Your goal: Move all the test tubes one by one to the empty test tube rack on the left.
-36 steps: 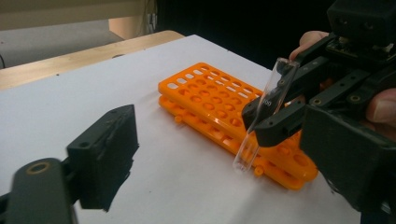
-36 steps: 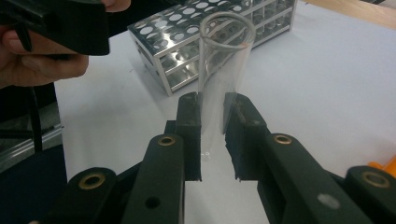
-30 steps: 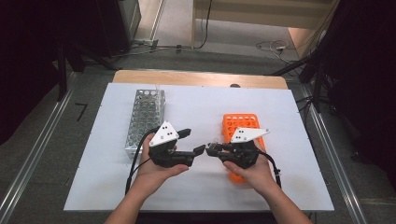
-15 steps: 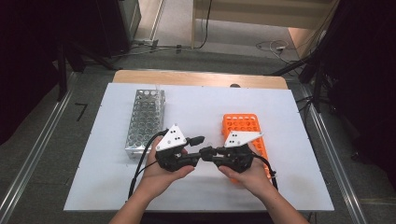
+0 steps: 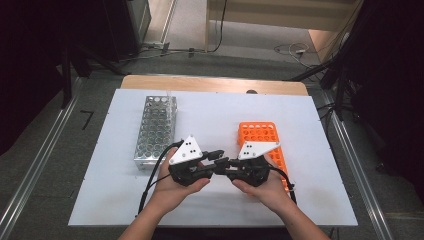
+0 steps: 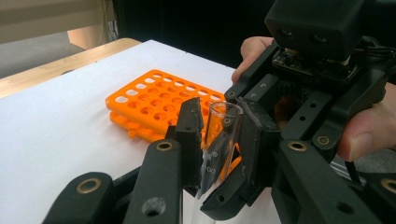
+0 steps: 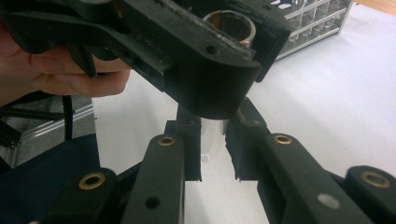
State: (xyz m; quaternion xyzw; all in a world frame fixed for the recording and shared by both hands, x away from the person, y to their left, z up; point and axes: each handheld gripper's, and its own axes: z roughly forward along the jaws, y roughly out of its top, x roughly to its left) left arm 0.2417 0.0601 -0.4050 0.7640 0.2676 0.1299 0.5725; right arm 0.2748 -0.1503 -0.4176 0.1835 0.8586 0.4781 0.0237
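From the high view, I hold my left gripper (image 5: 216, 156) and my right gripper (image 5: 226, 167) tip to tip over the near middle of the white table (image 5: 215, 115). The metal test-tube rack (image 5: 155, 131) stands to my left and the orange test-tube rack (image 5: 262, 145) lies to my right, partly under my right hand (image 5: 267, 187). From up here I cannot tell what the jaws hold.

In the left gripper view, a clear glass test tube (image 6: 217, 140) stands between my two black jaws, open mouth away from me, with small printing on its wall. The right gripper (image 6: 254, 140) faces me, its jaws on either side of the same tube. My left jaws are narrowed to the tube's width and seem to press it.

In the right gripper view, the left gripper (image 7: 224, 56) looms above, the tube's rim (image 7: 229, 23) between its jaws. My right jaws stand a little apart around the tube's lower, transparent part; I cannot tell whether they touch it.

I judge the tube light, stiff, smooth and breakable. It wants a gentle squeeze on the mid-body, pads flat, never on the rim.
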